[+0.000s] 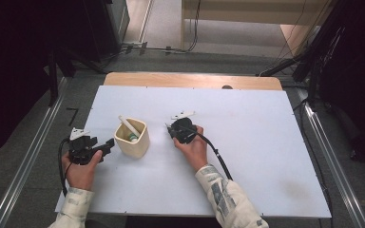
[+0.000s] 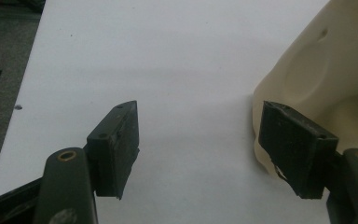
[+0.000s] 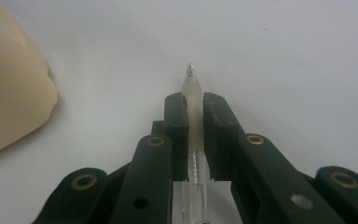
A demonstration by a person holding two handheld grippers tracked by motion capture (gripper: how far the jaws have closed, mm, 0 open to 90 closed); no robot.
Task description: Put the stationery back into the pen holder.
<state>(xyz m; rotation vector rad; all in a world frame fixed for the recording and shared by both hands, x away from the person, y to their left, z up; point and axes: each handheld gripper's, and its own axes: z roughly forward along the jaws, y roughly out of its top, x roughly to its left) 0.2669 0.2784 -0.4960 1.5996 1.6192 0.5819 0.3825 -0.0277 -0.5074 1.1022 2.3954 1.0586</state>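
Right gripper view: pen (image 3: 194,121) in right tool (image 3: 195,105).

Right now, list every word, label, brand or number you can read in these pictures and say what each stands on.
None can be read.
The cream cup, the pen held in the right gripper, the left gripper and the white table show no print.
The patterned sleeve is too blurred to tell marks from letters.
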